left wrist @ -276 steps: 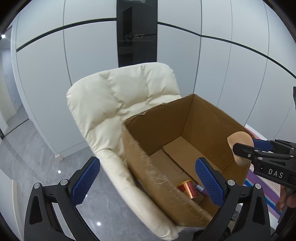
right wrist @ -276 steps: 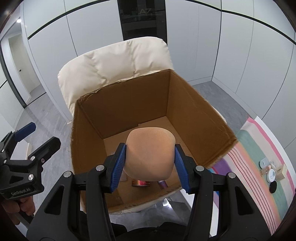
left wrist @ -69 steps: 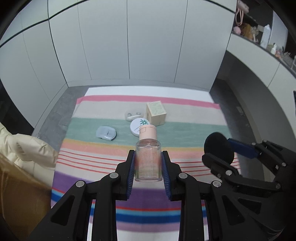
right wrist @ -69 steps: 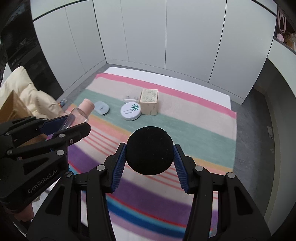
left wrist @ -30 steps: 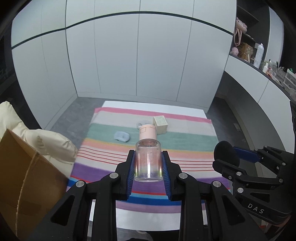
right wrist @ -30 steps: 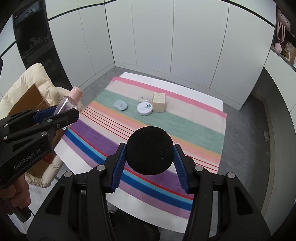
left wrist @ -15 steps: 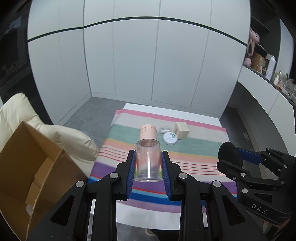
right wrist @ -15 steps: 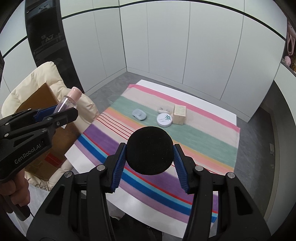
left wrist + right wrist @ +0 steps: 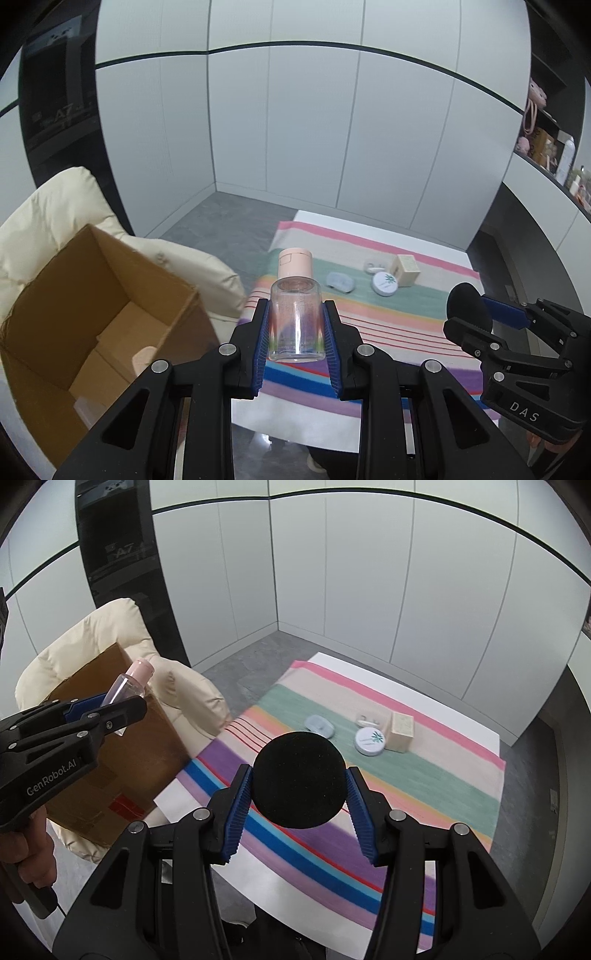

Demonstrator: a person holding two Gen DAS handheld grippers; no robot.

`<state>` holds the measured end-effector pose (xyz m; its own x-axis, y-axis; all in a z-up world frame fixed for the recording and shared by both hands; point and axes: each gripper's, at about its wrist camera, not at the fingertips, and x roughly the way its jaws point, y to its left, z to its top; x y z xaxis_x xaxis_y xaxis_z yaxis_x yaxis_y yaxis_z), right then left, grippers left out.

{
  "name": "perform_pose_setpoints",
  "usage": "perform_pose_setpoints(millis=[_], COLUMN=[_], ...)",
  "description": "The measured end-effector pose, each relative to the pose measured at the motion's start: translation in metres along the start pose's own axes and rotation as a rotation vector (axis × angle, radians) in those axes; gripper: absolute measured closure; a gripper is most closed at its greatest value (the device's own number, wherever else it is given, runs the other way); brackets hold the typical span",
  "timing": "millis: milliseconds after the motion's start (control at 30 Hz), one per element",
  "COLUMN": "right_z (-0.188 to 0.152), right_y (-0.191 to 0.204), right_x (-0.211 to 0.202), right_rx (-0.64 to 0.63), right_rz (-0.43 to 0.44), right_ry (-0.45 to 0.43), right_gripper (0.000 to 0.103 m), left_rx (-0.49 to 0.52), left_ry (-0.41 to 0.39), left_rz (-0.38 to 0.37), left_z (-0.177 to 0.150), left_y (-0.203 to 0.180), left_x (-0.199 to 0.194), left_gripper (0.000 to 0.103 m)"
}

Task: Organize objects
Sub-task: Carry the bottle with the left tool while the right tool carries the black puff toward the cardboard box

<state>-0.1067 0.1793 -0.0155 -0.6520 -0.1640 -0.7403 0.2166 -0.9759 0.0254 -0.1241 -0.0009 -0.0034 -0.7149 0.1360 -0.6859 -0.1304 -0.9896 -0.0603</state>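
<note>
— Over on the left, what's that sitting on the cream chair (image 9: 48, 221)?

— An open cardboard box (image 9: 92, 317), tipped a little on the cushion. From the left wrist view I can see something pale and peach-coloured lying inside it, low down, though I can't make out what it is.

— And the left gripper (image 9: 296, 334)?

— Clamped on a clear bottle (image 9: 295, 321) with a pink cap (image 9: 294, 263). The blue pads press both sides of the bottle's body, and the cap points away from the hand. The bottle hangs in the air just right of the box's near corner, above the edge of the striped cloth (image 9: 388, 332). From the other side you can see the person's hand (image 9: 26, 853) on that gripper's handle.

— What's on the cloth?

— It covers a white table (image 9: 424, 686). Toward the far side lie four small things close together: a pale blue case (image 9: 319, 725), a small white item (image 9: 367, 720) I can't identify, a round white tin (image 9: 370, 741) with a green palm print on its lid, and a beige carton (image 9: 402, 726) standing just right of the tin.

— And the right gripper (image 9: 299, 786)?

— Closed on a round black puff (image 9: 299, 779). The pads grip its left and right edges, and it is held above the near part of the cloth, well apart from the four things.

— Anything further right?

— Shelves (image 9: 546, 147) on the far right with bottles and pink items, too small to tell.
</note>
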Motion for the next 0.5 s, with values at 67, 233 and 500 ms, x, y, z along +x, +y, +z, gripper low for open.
perform_pose_setpoints(millis=[67,233,500], right_z=[0.002,0.009,0.020], right_y=[0.007,0.028,0.078], right_x=[0.002,0.008,0.019], right_rx=[-0.006,-0.027,-0.082], right_rz=[0.009,0.036,0.096], right_ry=[-0.003,-0.008,-0.011], right_gripper=[0.050,0.050,0.050], left_rx=[-0.010,-0.036,-0.096], left_ry=[-0.002,0.000,0.002], left_rz=[0.013,0.047,0.113], left_z=[-0.002,-0.008,-0.020], left_y=[0.010,0.032,0.085], left_x=[-0.003,-0.010,-0.026], left_gripper=[0.075,0.075,0.075])
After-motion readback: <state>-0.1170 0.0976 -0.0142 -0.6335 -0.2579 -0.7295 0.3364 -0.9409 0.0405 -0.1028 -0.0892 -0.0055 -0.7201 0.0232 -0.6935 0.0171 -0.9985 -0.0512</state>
